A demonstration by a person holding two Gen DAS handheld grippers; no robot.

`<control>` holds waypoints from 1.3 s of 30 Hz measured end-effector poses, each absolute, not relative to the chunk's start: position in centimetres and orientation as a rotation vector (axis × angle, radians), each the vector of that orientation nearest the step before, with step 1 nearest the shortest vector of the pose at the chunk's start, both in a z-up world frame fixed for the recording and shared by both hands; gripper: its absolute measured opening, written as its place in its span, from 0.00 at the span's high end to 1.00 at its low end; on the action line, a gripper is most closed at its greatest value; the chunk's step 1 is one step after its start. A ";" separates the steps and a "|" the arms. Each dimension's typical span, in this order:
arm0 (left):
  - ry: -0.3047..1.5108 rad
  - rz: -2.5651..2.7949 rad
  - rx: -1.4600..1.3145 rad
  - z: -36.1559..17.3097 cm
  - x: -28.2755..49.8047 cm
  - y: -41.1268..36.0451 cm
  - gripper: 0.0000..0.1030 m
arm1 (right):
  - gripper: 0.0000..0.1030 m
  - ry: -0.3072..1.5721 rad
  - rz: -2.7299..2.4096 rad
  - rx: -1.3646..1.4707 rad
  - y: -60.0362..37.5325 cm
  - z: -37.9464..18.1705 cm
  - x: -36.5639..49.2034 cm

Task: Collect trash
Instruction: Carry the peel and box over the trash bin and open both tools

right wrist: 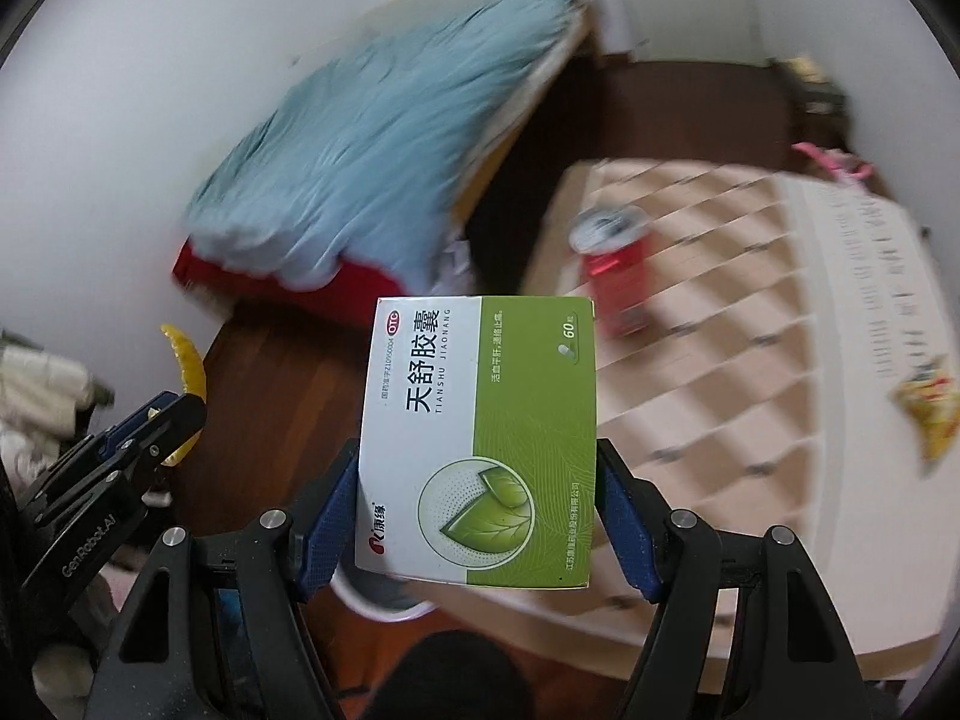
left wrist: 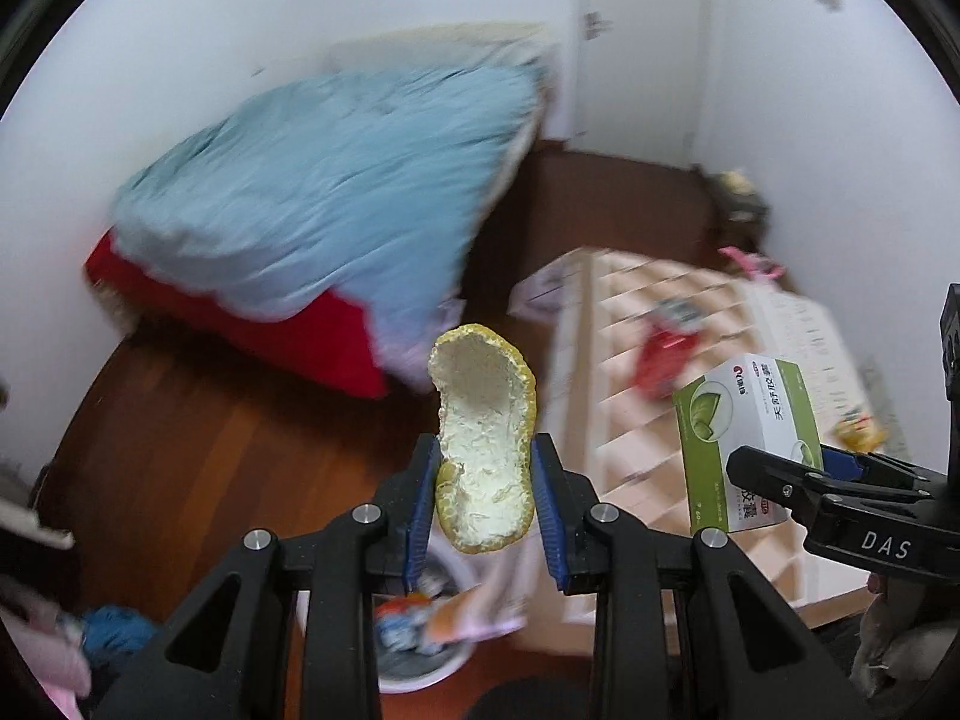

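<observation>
My left gripper (left wrist: 485, 480) is shut on a yellow citrus peel (left wrist: 483, 420), its pale pith facing the camera. Below it stands a white trash bin (left wrist: 420, 669) with wrappers inside. My right gripper (right wrist: 477, 510) is shut on a green and white medicine box (right wrist: 480, 438). That box (left wrist: 744, 420) and the right gripper (left wrist: 798, 474) also show at the right of the left wrist view. The peel (right wrist: 187, 372) and the left gripper (right wrist: 153, 420) appear at the left of the right wrist view. Part of the bin's white rim (right wrist: 384, 603) shows under the box.
A low table (right wrist: 750, 360) with a checked cloth holds a red drink can (right wrist: 618, 270) and a yellow snack wrapper (right wrist: 927, 405). A bed with a blue quilt (left wrist: 336, 192) and red sheet (left wrist: 336, 348) stands behind. The floor (left wrist: 198, 450) is dark wood.
</observation>
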State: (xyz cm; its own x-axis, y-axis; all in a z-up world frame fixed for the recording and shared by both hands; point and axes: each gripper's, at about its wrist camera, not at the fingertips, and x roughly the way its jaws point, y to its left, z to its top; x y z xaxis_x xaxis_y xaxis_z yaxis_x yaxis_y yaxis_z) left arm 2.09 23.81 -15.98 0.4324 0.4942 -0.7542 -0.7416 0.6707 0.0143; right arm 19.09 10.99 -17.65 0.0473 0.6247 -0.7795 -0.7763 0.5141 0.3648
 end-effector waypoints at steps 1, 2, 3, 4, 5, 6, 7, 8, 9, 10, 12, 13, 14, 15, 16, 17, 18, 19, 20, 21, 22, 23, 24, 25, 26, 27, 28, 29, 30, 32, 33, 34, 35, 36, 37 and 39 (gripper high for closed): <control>0.824 0.810 -0.361 -16.8 0.8 24.6 0.74 | 0.27 1.111 1.097 -0.189 12.6 -18.9 17.6; 0.839 0.831 -0.377 -17.7 -0.4 25.4 0.74 | 0.27 1.124 1.106 -0.201 13.6 -19.8 16.5; 0.855 0.855 -0.396 -18.8 -1.7 26.2 0.74 | 0.27 1.143 1.118 -0.219 15.0 -21.2 15.1; 0.872 0.874 -0.423 -19.9 -2.9 27.1 0.74 | 0.28 1.167 1.127 -0.234 16.2 -22.6 14.0; 0.888 0.887 -0.448 -20.9 -3.9 27.8 0.74 | 0.28 1.198 1.136 -0.239 17.1 -23.9 13.1; 0.904 0.906 -0.482 -22.3 -5.1 28.7 0.74 | 0.28 1.227 1.145 -0.244 17.9 -25.2 12.4; 0.915 0.918 -0.502 -23.2 -5.7 29.2 0.74 | 0.28 1.261 1.146 -0.262 19.0 -26.8 11.4; 0.929 0.924 -0.526 -24.3 -6.2 29.8 0.74 | 0.28 1.289 1.150 -0.274 20.0 -28.1 10.7; 0.942 0.929 -0.551 -25.3 -6.7 30.3 0.74 | 0.28 1.311 1.151 -0.282 20.8 -29.1 10.4; 0.954 0.937 -0.581 -26.4 -7.5 30.6 0.74 | 0.28 1.339 1.153 -0.296 21.7 -30.3 9.8; 0.990 0.932 -0.644 -28.7 -8.4 31.4 0.74 | 0.28 1.388 1.158 -0.318 23.3 -32.3 9.0; 1.003 0.926 -0.692 -29.9 -8.7 31.9 0.74 | 0.28 1.412 1.162 -0.332 24.1 -33.3 8.6; 1.012 0.910 -0.737 -30.7 -9.0 32.2 0.74 | 0.28 1.428 1.160 -0.341 24.9 -34.0 8.5; 1.021 0.883 -0.801 -32.0 -9.4 32.7 0.74 | 0.28 1.445 1.165 -0.354 25.5 -34.7 8.2; 1.025 0.867 -0.845 -32.7 -9.7 33.0 0.73 | 0.28 1.461 1.165 -0.362 26.1 -35.3 8.2; 1.032 0.845 -0.896 -33.5 -9.9 33.2 0.73 | 0.27 1.481 1.159 -0.366 26.7 -36.1 8.3; 1.029 0.827 -0.941 -34.0 -10.3 33.5 0.70 | 0.27 1.499 1.162 -0.367 27.1 -36.5 8.3; 1.012 0.812 -0.992 -34.4 -10.7 33.7 0.70 | 0.25 1.527 1.157 -0.370 27.8 -37.1 8.3; 1.006 0.808 -1.019 -34.6 -10.8 33.8 0.69 | 0.24 1.541 1.153 -0.368 28.1 -37.6 8.4; 1.004 0.813 -1.034 -34.6 -11.0 34.0 0.64 | 0.24 1.566 1.151 -0.362 28.5 -38.2 8.5; 1.007 0.829 -1.037 -34.7 -11.3 34.1 0.59 | 0.23 1.585 1.147 -0.360 28.8 -38.5 8.6; 1.009 0.842 -1.037 -34.6 -11.6 34.2 0.38 | 0.16 1.601 1.140 -0.364 29.1 -39.0 8.7; 1.001 0.856 -1.043 -34.4 -12.0 34.3 0.16 | 0.14 1.611 1.142 -0.358 29.3 -39.3 8.8; 0.985 0.864 -1.048 -34.2 -12.5 34.4 0.11 | 0.10 1.618 1.156 -0.348 29.4 -39.3 8.7; 0.974 0.878 -1.044 -34.0 -12.9 34.5 0.10 | 0.05 1.608 1.156 -0.356 29.6 -39.1 8.6; 0.981 0.912 -1.019 -33.6 -13.3 34.4 0.10 | 0.03 1.585 1.154 -0.375 29.6 -38.8 8.5; 0.990 0.939 -0.995 -33.5 -13.7 34.6 0.09 | 0.02 1.561 1.160 -0.391 29.7 -38.5 8.4; 0.997 0.976 -0.960 -33.1 -14.1 34.5 0.05 | 0.02 1.538 1.169 -0.410 29.8 -38.1 8.1; 0.999 1.010 -0.926 -32.7 -14.4 34.2 0.04 | 0.02 1.513 1.171 -0.438 29.8 -37.8 7.7; 1.007 1.057 -0.864 -32.2 -15.1 33.7 0.04 | 0.02 1.440 1.169 -0.518 29.3 -36.7 6.7; 1.008 1.084 -0.829 -31.7 -15.3 33.1 0.04 | 0.02 1.406 1.162 -0.561 29.1 -36.4 6.2; 1.009 1.099 -0.809 -31.6 -15.6 32.8 0.04 | 0.02 1.371 1.160 -0.596 28.7 -36.0 5.7; 1.013 1.109 -0.792 -31.6 -15.8 32.4 0.04 | 0.02 1.352 1.165 -0.612 28.2 -35.7 5.6; 1.020 1.118 -0.771 -31.4 -16.0 31.8 0.04 | 0.02 1.326 1.167 -0.644 27.7 -35.4 5.1; 1.022 1.124 -0.760 -31.4 -16.0 31.5 0.04 | 0.02 1.300 1.159 -0.675 27.2 -35.2 4.6; 1.028 1.135 -0.738 -31.3 -16.1 30.8 0.04 | 0.02 1.265 1.156 -0.703 26.1 -34.6 4.2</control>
State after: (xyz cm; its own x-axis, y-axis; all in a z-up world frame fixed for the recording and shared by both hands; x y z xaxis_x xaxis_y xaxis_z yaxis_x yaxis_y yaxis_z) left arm -16.13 30.81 -31.29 0.0839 0.3659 -0.9269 -0.9584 0.2842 0.0254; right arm 4.17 26.08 -34.65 -0.0940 0.2680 -0.9588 -0.9308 0.3181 0.1802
